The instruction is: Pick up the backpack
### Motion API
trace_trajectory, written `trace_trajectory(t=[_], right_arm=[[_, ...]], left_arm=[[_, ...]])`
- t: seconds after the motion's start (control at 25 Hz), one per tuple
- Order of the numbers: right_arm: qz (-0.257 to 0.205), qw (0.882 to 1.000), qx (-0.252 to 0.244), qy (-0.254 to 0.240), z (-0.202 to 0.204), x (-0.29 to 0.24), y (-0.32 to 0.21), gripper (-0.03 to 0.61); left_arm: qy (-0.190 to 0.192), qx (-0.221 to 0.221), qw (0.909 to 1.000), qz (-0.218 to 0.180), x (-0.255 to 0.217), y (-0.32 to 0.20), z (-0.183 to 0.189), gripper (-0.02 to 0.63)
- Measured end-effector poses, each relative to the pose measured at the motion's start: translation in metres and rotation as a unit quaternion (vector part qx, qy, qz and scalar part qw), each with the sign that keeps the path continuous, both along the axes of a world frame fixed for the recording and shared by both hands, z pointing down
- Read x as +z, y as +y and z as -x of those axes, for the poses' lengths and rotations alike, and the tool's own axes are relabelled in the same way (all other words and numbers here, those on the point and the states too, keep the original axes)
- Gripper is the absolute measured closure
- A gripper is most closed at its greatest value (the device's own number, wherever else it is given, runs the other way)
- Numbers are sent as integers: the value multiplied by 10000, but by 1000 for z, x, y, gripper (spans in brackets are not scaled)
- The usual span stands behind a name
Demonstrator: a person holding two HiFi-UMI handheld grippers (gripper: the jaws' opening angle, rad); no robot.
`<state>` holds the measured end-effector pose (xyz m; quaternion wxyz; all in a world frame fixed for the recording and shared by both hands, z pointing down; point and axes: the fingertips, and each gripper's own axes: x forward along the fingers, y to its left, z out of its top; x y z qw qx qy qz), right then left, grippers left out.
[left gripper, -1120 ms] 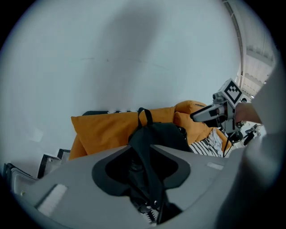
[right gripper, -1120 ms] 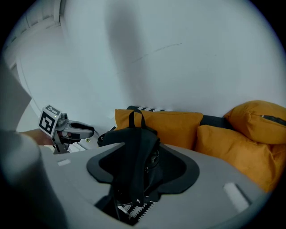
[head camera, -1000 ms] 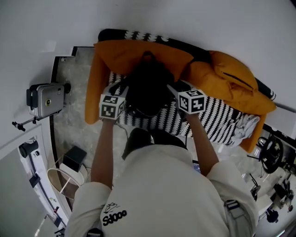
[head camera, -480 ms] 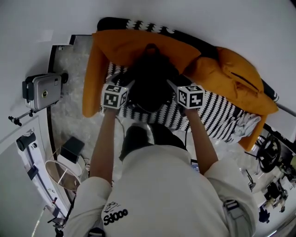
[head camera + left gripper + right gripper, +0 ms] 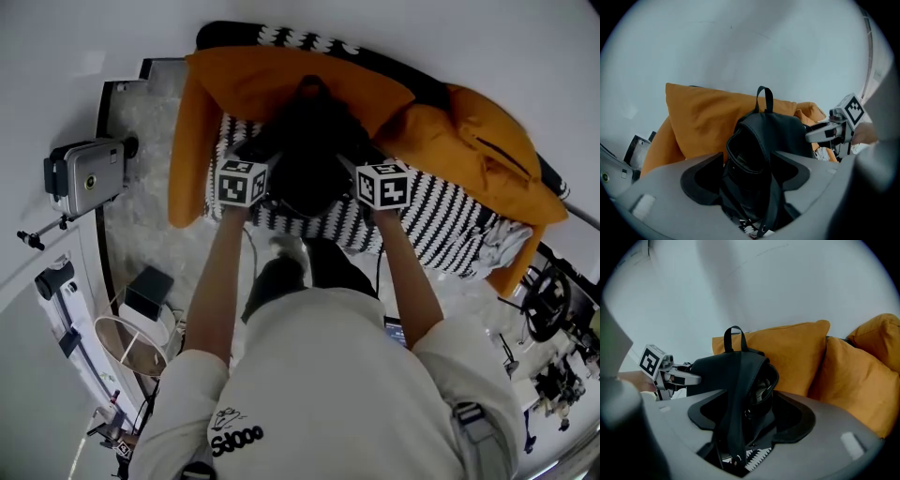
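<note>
A black backpack (image 5: 309, 150) stands upright on the striped sofa seat (image 5: 441, 225), leaning on an orange cushion (image 5: 253, 84), with its carry loop (image 5: 764, 96) sticking up. My left gripper (image 5: 258, 157) is at the bag's left side; its jaws are opening, and the bag's side (image 5: 754, 154) lies between them without being pinched. My right gripper (image 5: 354, 161) is at the bag's right side with its jaws wide apart. A shoulder strap (image 5: 736, 390) and the bag's edge hang between those jaws. In each gripper view, the other gripper shows across the bag.
A second orange cushion (image 5: 478, 159) lies on the right of the sofa. A grey device on a stand (image 5: 89, 178) is at the left. A black box (image 5: 148, 291) and a round basket (image 5: 122, 352) sit on the floor. Cluttered gear (image 5: 553, 328) fills the lower right corner.
Both grippers have sunk and moved forward, and they now flank the backpack's sides. The backpack has stayed where it was.
</note>
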<state>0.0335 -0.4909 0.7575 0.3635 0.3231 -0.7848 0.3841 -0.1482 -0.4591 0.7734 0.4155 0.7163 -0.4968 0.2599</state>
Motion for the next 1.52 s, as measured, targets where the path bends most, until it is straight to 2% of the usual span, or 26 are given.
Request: trace_trajectory(t=[0.16, 0.36, 0.48, 0.56, 0.88, 1.16, 1.32, 1.52], right_arm=[[42, 10000, 52, 56, -4, 6, 3, 343], [83, 9998, 189, 8, -7, 9, -1, 365], [164, 9998, 138, -7, -8, 10, 0, 402], [229, 9997, 109, 10, -8, 11, 2, 415], [298, 9986, -400, 151, -6, -2, 29, 482], [417, 9974, -549, 194, -16, -9, 64, 509], [301, 9966, -721, 243, -21, -16, 81, 520], [169, 9975, -690, -62, -20, -21, 89, 522]], left_arm=[[110, -14, 9999, -38, 1, 0, -9, 301], [113, -81, 9999, -37, 6, 3, -14, 331], [84, -295, 9995, -41, 8, 4, -11, 397], [77, -360, 9993, -45, 8, 5, -11, 407], [-44, -333, 9989, -339, -2, 26, -14, 465], [-47, -287, 9966, -776, -14, 52, -34, 522], [-153, -282, 9956, -877, -19, 65, -39, 535], [-231, -323, 9938, -1034, -24, 74, -36, 545]])
